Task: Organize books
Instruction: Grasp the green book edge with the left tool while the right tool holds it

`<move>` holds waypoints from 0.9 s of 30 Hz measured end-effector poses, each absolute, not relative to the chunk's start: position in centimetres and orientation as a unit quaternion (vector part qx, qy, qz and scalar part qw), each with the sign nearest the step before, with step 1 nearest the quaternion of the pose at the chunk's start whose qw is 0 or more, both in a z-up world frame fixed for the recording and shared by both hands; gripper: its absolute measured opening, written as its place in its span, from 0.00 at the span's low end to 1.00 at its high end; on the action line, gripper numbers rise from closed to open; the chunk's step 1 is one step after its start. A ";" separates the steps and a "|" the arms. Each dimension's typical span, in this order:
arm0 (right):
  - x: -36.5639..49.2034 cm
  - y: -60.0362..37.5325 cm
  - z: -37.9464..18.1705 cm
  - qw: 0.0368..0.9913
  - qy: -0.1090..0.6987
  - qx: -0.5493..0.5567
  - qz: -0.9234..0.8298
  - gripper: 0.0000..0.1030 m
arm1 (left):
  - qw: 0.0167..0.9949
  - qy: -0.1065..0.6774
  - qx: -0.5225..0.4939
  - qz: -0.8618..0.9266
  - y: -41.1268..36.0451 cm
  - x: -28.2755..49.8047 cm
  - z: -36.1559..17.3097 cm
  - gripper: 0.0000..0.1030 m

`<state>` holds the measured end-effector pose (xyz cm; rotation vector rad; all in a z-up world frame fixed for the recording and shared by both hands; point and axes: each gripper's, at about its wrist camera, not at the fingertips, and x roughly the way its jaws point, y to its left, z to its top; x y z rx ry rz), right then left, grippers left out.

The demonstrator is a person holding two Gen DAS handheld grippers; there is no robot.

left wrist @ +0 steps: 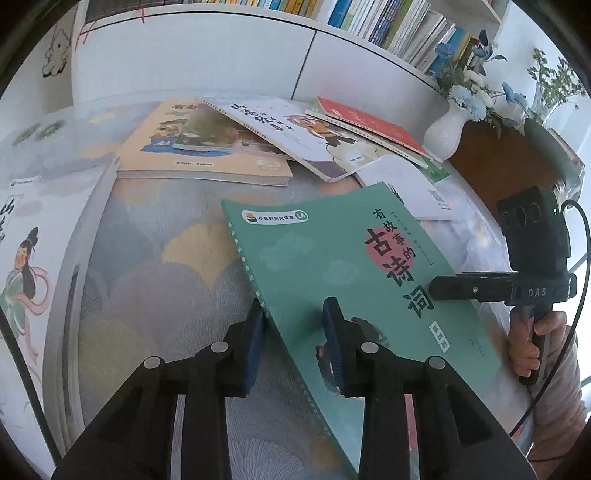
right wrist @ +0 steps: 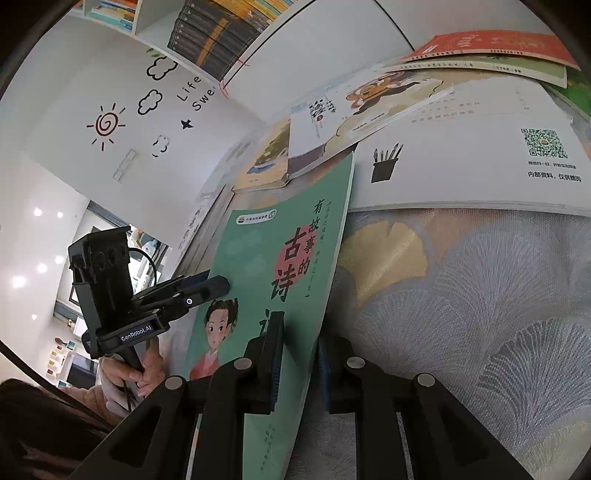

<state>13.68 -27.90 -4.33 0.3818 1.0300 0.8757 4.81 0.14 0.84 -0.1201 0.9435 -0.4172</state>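
Leaf-patterned tablecloth [left wrist: 177, 280] underlies the glossy green book [left wrist: 332, 266] (thin paperback), both claws [left wrist: 295, 325] [right wrist: 299, 354] clamping its edges.

Home study corner — packed bookshelf [left wrist: 388, 22], cartoon wall stickers [right wrist: 147, 96], flower vase [left wrist: 445, 129], patterned tablecloth [left wrist: 155, 266]

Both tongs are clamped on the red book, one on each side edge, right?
Not the red one. Both tongs, left and right, are clamped on opposite side edges of the green book, as either wrist view shows. The red book lies untouched in the pile behind.
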 end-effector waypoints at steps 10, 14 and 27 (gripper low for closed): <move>13.2 -28.1 -4.5 0.773 0.461 0.173 0.401 0.13 | 0.870 0.447 -0.054 -0.199 0.0 4.9 0.7 0.29; 13.0 -28.0 -4.4 0.779 0.452 0.163 0.401 0.13 | 0.871 0.446 -0.051 -0.198 -0.1 4.8 0.7 0.30; 12.9 -27.9 -4.3 0.778 0.463 0.190 0.380 0.15 | 0.861 0.458 -0.060 -0.214 0.1 5.1 0.8 0.30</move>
